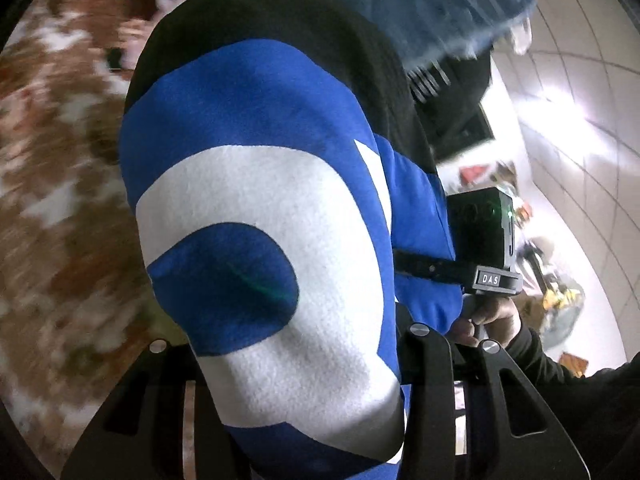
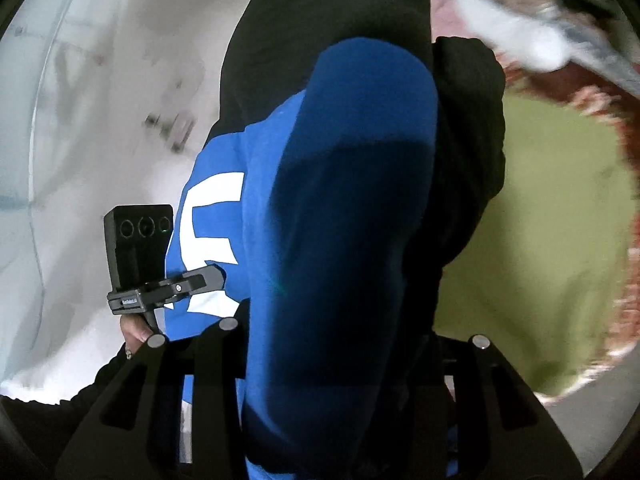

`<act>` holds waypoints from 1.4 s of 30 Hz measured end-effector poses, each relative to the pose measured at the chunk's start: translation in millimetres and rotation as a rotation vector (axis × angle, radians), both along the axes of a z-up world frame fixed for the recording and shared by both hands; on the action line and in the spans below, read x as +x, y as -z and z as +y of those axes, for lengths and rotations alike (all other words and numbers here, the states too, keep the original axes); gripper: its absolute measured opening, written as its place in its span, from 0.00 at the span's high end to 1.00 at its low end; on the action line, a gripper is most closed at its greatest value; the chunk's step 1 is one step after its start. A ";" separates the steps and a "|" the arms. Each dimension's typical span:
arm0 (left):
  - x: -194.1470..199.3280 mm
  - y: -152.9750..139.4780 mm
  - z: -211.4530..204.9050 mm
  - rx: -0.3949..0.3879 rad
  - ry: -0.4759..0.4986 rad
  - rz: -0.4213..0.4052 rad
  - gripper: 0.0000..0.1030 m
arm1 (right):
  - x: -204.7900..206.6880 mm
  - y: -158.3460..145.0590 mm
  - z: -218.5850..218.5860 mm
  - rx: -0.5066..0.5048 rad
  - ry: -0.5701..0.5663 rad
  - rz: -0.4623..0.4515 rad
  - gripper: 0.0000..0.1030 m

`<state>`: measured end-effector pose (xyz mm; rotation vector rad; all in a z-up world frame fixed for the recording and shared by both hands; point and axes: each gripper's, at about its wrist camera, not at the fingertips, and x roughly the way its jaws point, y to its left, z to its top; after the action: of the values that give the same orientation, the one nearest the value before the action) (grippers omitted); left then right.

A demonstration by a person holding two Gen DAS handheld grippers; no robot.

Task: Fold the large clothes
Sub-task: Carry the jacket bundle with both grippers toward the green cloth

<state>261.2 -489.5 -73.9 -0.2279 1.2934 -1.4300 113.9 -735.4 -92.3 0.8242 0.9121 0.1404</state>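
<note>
Blue fabric is filling the near field in both wrist views: a big blue, black and white garment, draped straight over the fingers and hanging in front of each lens.

Left wrist view: the left hand-held gripper is sitting under the cloth, with the white lettering and blue panel running down between its black fingers. It is clamping on the garment, as far as I can see; the pads themselves are covered.

Right wrist view: the right hand-held gripper is doing the same on a dark blue fold of the garment, cloth bunched between its fingers. Reads as clamped on the garment, pads hidden.

Each hand-held gripper is showing in the other's view, off to the side of the garment, with a hand in a black sleeve wrapping its grip.

Behind, blurred: a brown and white patterned surface is lying to the left in the left view, and a tiled wall to the right. In the right view a green cloth with a reddish edge is lying to the right, pale blurred background left.
</note>
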 end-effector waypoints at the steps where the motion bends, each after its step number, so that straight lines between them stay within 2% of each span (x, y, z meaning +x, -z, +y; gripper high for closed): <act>1: -4.7 -0.3 -22.2 -0.001 0.026 0.003 0.61 | -7.6 -0.2 -17.8 -0.008 0.023 0.005 0.62; 4: -17.0 8.7 -94.5 0.011 0.106 0.003 0.61 | -20.4 7.9 -69.7 -0.043 0.094 0.027 0.62; 5: -15.1 21.4 -104.7 0.017 0.115 0.007 0.61 | -22.1 15.0 -83.2 -0.047 0.114 0.031 0.62; 7: -12.3 42.7 -132.9 0.042 0.132 0.033 0.61 | -52.7 31.7 -112.2 -0.027 0.131 0.040 0.62; 10: -11.2 80.3 -163.4 0.104 0.156 0.054 0.61 | -51.2 80.4 -131.7 0.004 0.140 0.077 0.62; 14: -4.2 137.6 -178.1 0.195 0.165 0.076 0.61 | -49.3 157.3 -151.7 0.043 0.151 0.138 0.62; 17: 2.6 162.4 -179.2 0.251 0.167 0.063 0.61 | -44.2 192.0 -143.6 0.047 0.151 0.167 0.62; 20: 4.4 180.9 -175.0 0.270 0.166 0.049 0.61 | -42.7 209.0 -139.5 0.052 0.155 0.175 0.61; 24: 11.4 197.9 -176.3 0.282 0.148 0.050 0.60 | -39.1 217.3 -129.4 0.034 0.148 0.208 0.58; 28: 12.2 198.3 -171.0 0.300 0.122 0.051 0.59 | -38.1 194.3 -117.6 0.017 0.129 0.210 0.57; 31: 10.3 200.8 -174.7 0.340 0.134 0.033 0.56 | -42.4 197.0 -116.0 0.009 0.122 0.217 0.55; 33: 7.0 196.6 -183.3 0.369 0.151 0.021 0.52 | -46.6 195.5 -116.7 0.004 0.129 0.233 0.45; 35: 4.0 191.2 -183.0 0.401 0.167 -0.008 0.44 | -53.0 196.0 -117.6 -0.003 0.135 0.253 0.39; 38: 3.4 178.9 -173.4 0.424 0.159 -0.061 0.37 | -66.5 189.3 -119.0 -0.065 0.125 0.277 0.23; 42: 5.4 153.6 -158.1 0.444 0.130 -0.182 0.32 | -88.4 176.8 -130.8 -0.132 0.165 0.307 0.10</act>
<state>266.6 -647.6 -227.4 0.2814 1.4545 -1.2007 25.5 -866.2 -269.1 0.8064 1.1234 -0.1932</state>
